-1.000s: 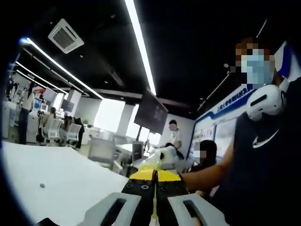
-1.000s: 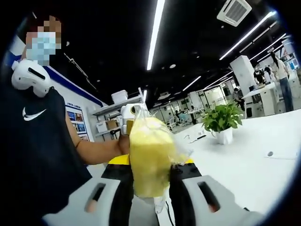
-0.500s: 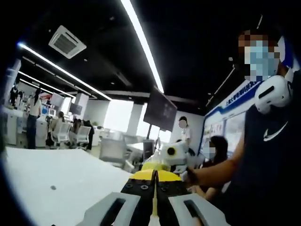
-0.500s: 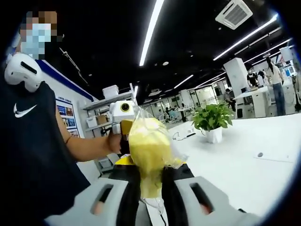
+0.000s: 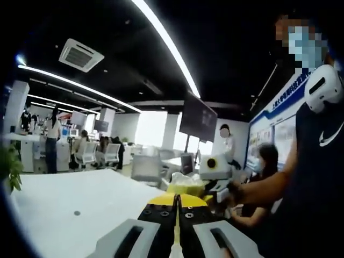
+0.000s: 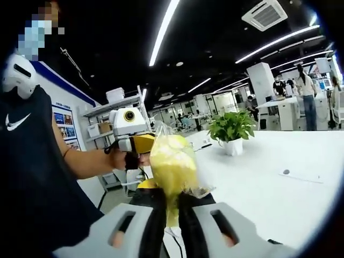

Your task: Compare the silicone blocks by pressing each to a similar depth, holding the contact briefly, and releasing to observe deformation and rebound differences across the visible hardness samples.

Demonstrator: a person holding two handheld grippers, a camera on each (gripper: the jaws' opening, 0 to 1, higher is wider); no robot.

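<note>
A yellow silicone block in a clear plastic bag (image 6: 172, 164) stands up between my right gripper's (image 6: 171, 198) jaws, which are shut on its lower part and pinch it narrow. In the right gripper view, my left gripper (image 6: 142, 144) comes in from the left, held by a hand, with its yellow tips next to the bag's upper left side. In the left gripper view, my left gripper (image 5: 177, 199) has its jaws shut together with nothing seen between them. Just beyond them are the yellow bag (image 5: 185, 188) and the right gripper (image 5: 210, 183).
A white table (image 6: 263, 172) spreads out under both grippers, with a potted plant (image 6: 232, 129) on it. The person's dark-shirted torso (image 6: 27, 183) stands close by. Shelves (image 6: 115, 123), office chairs (image 5: 86, 153) and people stand further back.
The right jaws have closed further on the bagged block, squeezing its lower part thinner. The left gripper has come closer to the bag. Both views have panned.
</note>
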